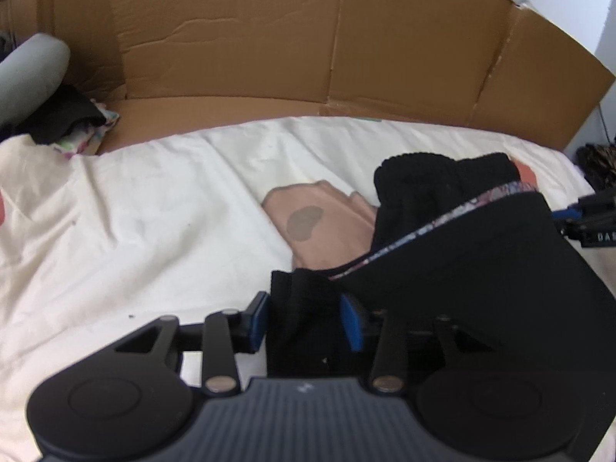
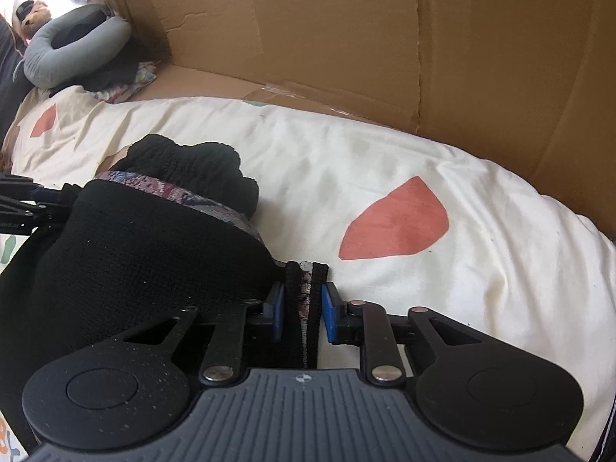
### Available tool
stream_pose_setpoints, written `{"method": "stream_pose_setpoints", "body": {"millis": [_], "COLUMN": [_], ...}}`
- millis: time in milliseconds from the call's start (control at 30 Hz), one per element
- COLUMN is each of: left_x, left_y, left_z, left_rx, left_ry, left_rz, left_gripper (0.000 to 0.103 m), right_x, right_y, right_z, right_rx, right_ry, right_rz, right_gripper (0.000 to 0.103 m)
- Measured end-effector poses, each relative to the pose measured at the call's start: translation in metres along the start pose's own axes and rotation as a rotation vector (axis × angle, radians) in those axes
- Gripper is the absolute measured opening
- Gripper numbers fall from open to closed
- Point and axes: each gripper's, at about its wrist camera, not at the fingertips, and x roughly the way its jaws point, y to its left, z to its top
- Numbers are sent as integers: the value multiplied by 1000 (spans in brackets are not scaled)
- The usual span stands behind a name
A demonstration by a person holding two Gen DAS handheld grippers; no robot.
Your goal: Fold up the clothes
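Holding the black garment [image 1: 462,254] raised over the bed sheet [image 1: 154,231], left gripper [image 1: 304,319] and right gripper [image 2: 304,308] each pinch an edge mid-fold; next likely needs a level, matched lay-down.

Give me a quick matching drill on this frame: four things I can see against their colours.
Things:
1. garment held by both hand-held grippers
2. bed sheet
3. cardboard wall
4. neck pillow

Colours:
A. grey
B. brown
C. black
D. cream

Pairs: 1-C, 2-D, 3-B, 4-A
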Motion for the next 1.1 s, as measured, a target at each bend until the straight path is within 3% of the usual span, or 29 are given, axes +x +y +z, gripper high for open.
{"method": "stream_pose_setpoints", "body": {"millis": [167, 333, 700, 1000, 1100], "left_x": [-1, 0, -2, -2, 0], "left_y": [5, 14, 31, 27, 21], "left_z": [0, -1, -4, -6, -4], "left_rx": [-27, -107, -229, -192, -160], "left_ry": [0, -8, -34, -42, -42], "left_rz": [-9, -36, -103, -98, -87], "left_gripper": [45, 44, 34, 34, 27], "right_x": [-4, -17, -43, -51, -54], "right_y": [-3, -13, -20, -21, -22], "right_z": [0, 2, 1, 3, 2], "right_rx": [11, 37, 63, 66, 76], "right_ry": [-11, -39, -86, -103, -110], "right_rz": [4, -32, -69, -68, -66], "right_gripper": [10, 9, 9, 9, 9]}}
